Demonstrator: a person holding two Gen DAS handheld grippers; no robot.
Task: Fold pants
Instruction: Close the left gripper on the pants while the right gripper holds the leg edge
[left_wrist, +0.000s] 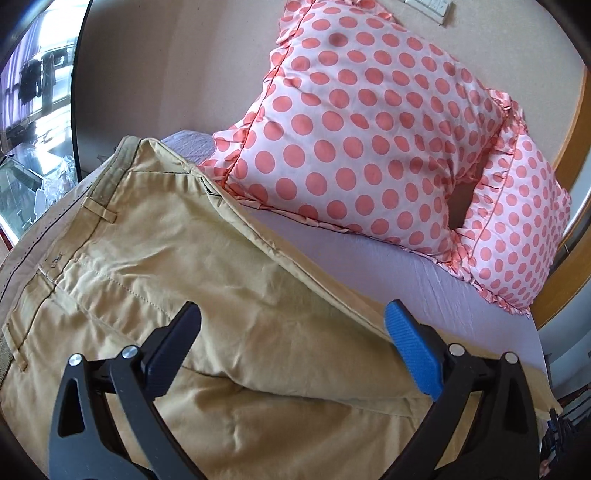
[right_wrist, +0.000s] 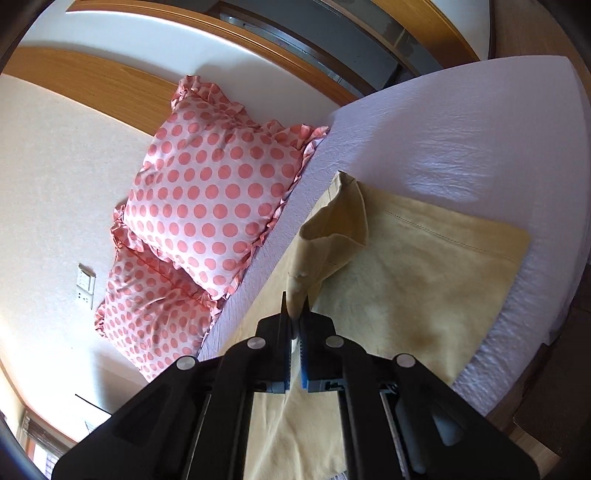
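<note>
Tan pants (left_wrist: 155, 258) lie on a lavender bed sheet (left_wrist: 369, 258), waistband with belt loops at the left, one leg folded over the other. My left gripper (left_wrist: 291, 321) is open just above the upper thigh area, holding nothing. In the right wrist view my right gripper (right_wrist: 295, 306) is shut on a lifted fold of the pants leg (right_wrist: 325, 236) near the cuff, pulling it up off the rest of the pants (right_wrist: 424, 288) lying flat on the sheet (right_wrist: 461, 129).
Two pink polka-dot pillows (left_wrist: 369, 140) (right_wrist: 207, 199) lean against the beige wall beside the pants. A wooden frame (left_wrist: 569, 206) edges the wall. The mattress edge (right_wrist: 517, 354) drops off at the right. A wall socket (right_wrist: 85, 285) sits near the pillows.
</note>
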